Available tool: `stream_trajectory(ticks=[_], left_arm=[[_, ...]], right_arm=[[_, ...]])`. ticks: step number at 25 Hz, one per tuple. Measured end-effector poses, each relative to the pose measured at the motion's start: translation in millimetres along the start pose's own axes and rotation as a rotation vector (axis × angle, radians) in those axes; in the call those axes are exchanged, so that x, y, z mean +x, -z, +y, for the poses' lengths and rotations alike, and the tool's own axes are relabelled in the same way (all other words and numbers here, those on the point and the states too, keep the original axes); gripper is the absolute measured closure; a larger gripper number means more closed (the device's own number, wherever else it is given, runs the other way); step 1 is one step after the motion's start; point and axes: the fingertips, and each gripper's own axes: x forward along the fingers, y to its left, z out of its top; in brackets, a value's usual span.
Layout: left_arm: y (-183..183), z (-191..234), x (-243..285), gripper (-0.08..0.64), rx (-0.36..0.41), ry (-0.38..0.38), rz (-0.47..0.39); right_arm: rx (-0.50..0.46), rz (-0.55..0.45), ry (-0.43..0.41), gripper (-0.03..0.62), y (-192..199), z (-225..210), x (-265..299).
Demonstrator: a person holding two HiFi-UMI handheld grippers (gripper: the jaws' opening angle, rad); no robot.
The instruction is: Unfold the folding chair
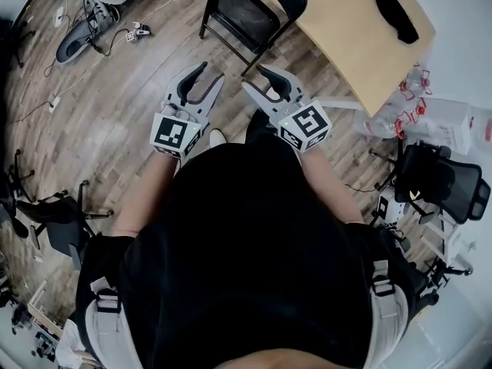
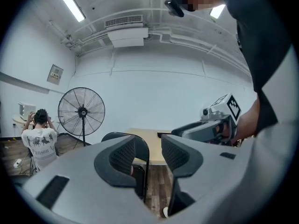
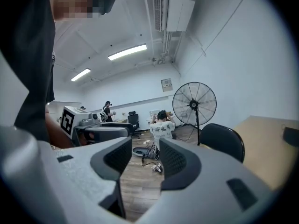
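Right now your left gripper (image 1: pixel 209 74) and right gripper (image 1: pixel 257 79) hover side by side, jaws apart and holding nothing. The black folding chair (image 1: pixel 247 12) stands ahead on the wooden floor (image 1: pixel 115 91), just beside the bench (image 1: pixel 346 37).

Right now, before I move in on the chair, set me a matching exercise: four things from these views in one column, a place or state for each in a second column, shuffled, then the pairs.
Things:
1. folding chair
2. left tongs
3. pedestal fan
4. black item

Places and states:
A. lying on the tan table
B. jaws apart, nothing between them
C. standing on the wood floor beside the table
D. far off, in front of the white wall

Pairs: 1-C, 2-B, 3-D, 4-A.
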Motion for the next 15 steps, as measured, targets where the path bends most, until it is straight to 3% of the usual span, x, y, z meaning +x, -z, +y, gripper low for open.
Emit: stream_trajectory(ticks=[15], left_arm=[[-51.8, 25.7, 216.4, 0.391, 0.015, -0.177, 0.009]], right_arm=[[-0.042, -0.014, -0.17, 0.416, -65.1, -228.4, 17.0]])
